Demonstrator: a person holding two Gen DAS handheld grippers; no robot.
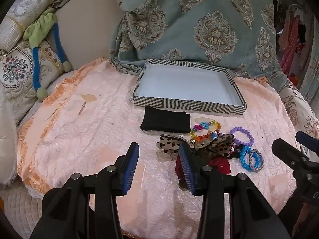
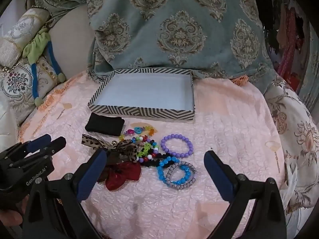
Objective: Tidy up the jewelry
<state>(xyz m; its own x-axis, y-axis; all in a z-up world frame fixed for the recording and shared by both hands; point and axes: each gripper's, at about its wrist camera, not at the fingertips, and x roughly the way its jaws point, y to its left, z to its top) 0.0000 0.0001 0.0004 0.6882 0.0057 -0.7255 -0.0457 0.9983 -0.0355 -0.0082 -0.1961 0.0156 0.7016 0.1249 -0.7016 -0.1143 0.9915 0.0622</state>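
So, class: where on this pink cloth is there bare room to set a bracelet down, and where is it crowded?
Free: inside the striped box; the cloth left of the black pouch; the cloth right of the purple bracelet. Crowded: the jewelry heap around the leopard bow and blue bracelet.

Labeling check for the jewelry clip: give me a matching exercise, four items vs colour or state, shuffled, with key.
Items:
1. beaded bracelet
2. box
3. folded cloth
4. right gripper

Descriptions:
A. black
B. purple
C. open, nothing between the fingers
D. striped rim, nothing inside

Pairs: 1-B, 2-D, 3-A, 4-C
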